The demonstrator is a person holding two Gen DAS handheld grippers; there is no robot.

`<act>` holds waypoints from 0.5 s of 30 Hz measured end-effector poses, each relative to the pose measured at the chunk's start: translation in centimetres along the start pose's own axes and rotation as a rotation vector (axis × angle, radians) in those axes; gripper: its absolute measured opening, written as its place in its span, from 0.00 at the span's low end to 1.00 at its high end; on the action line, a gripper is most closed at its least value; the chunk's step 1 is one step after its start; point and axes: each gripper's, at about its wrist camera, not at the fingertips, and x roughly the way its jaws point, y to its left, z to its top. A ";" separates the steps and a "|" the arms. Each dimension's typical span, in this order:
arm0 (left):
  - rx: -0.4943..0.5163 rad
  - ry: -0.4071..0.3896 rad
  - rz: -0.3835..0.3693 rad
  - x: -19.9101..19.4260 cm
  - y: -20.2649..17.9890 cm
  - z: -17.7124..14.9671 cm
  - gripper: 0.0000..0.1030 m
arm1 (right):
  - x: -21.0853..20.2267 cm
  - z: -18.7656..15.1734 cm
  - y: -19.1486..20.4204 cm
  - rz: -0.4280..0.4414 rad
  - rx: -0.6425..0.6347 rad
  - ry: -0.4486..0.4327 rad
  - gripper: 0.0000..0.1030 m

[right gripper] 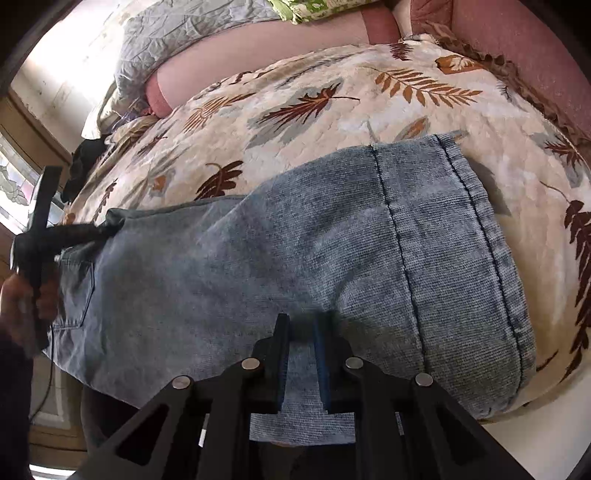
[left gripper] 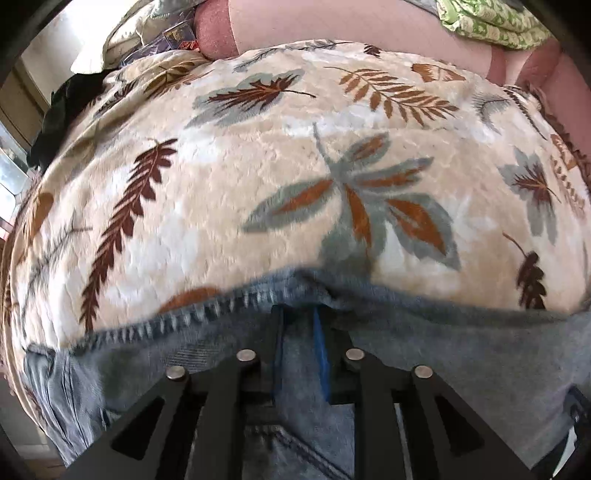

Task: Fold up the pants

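A leaf-patterned blanket [right gripper: 332, 110] covers the bed and carries the jeans [right gripper: 258, 258], which lie across its near part with the hem [right gripper: 476, 206] pointing toward the right side and the back pocket [right gripper: 74, 291] toward the left. A pink cushion [left gripper: 332, 22] runs along the far edge, with a green patterned pillow [left gripper: 491, 22] and a grey quilt [right gripper: 177, 33] beyond it.

Judging by the single wide band of denim, the legs already seem laid one on the other, so the lengthwise fold looks done; the crosswise folds from hem toward waist appear left to do.

The left claw [left gripper: 299, 314] is pinching the denim at its far seam edge, fingers nearly together with cloth between them. The right claw [right gripper: 301, 328] sits over the near edge of the leg, its fingers slightly apart with denim showing between them; whether it truly grips cannot be told.

Beyond the jeans the blanket lies bare up to the cushion, giving room to carry the hem across, while the near edge of the bed falls away just beside the right claw
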 end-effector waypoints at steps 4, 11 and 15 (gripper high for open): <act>-0.051 0.023 -0.024 0.8 0.5 1.7 0.21 | -0.3 -0.2 -0.3 0.005 0.016 0.005 0.15; -0.064 -0.160 -0.127 -6.4 4.8 -1.1 0.22 | -1.8 2.8 4.3 0.118 -0.129 0.012 0.38; 0.021 -0.184 -0.134 -9.3 6.4 -7.2 0.33 | -0.9 6.1 10.0 0.239 -0.237 -0.034 0.65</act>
